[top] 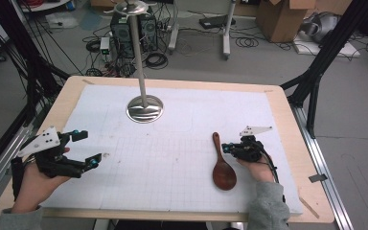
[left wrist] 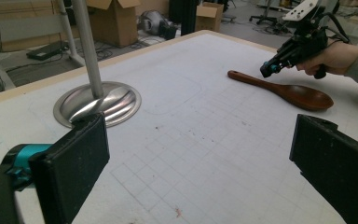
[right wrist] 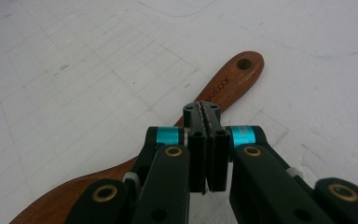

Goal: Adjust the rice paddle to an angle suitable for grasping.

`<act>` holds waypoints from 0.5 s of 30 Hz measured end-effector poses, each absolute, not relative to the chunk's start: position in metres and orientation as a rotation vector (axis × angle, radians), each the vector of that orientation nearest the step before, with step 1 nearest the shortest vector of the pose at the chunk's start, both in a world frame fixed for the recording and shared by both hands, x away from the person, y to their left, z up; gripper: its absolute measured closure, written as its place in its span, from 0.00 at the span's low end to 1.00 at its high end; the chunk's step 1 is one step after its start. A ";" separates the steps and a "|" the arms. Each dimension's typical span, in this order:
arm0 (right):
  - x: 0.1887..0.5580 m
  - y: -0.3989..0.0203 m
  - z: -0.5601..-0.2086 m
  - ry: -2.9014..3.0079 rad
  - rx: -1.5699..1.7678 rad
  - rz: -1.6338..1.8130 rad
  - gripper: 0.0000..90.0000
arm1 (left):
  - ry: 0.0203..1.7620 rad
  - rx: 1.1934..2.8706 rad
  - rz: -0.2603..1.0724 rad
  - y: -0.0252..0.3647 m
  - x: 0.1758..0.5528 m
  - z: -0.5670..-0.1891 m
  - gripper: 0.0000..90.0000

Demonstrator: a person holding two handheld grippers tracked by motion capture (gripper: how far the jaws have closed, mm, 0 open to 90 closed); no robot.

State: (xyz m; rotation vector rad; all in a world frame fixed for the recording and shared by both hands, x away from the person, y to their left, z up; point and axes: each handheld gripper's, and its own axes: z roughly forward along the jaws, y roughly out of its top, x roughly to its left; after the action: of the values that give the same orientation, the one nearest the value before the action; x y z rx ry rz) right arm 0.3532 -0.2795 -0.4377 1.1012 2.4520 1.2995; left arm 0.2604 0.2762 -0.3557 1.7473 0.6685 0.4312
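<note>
In the right gripper view the right gripper [right wrist: 204, 109], jaws pressed together, covers the middle of the wooden spoon [right wrist: 230, 77], whose bowl runs off the bottom edge. Whether the jaw tips touch that handle cannot be told, and beyond the spoon the metal stand [top: 137, 48] has its top cut by the high view's upper edge

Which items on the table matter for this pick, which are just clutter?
In play: dark brown wooden spoon; right gripper, shut, poised over its handle.
Idle: shiny metal stand with round base; left gripper, open, holding nothing; white gridded mat.
</note>
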 end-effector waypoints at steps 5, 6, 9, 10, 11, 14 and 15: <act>0.355 -0.279 -0.440 2.463 1.109 1.278 0.99 | 0.673 1.751 0.433 0.278 0.260 -0.356 0.06; 0.356 -0.279 -0.441 2.464 1.113 1.277 0.99 | 0.677 1.754 0.431 0.278 0.260 -0.357 0.06; 0.357 -0.278 -0.443 2.476 1.119 1.264 0.99 | 0.681 1.757 0.426 0.278 0.260 -0.358 0.06; 0.357 -0.277 -0.444 2.482 1.121 1.255 0.99 | 0.683 1.766 0.418 0.278 0.260 -0.359 0.06; 0.358 -0.277 -0.445 2.488 1.125 1.237 0.99 | 0.684 1.772 0.416 0.277 0.260 -0.359 0.06; 0.359 -0.277 -0.447 2.490 1.132 1.232 0.99 | 0.685 1.779 0.415 0.277 0.260 -0.360 0.06; 0.359 -0.277 -0.447 2.491 1.129 1.234 0.99 | 0.685 1.779 0.415 0.277 0.260 -0.360 0.06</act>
State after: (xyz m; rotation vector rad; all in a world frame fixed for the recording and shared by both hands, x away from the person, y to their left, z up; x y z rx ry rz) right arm 0.3591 -0.2769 -0.4469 1.1287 2.4911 1.2335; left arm 0.2601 0.2765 -0.3599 1.7794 0.6848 0.4146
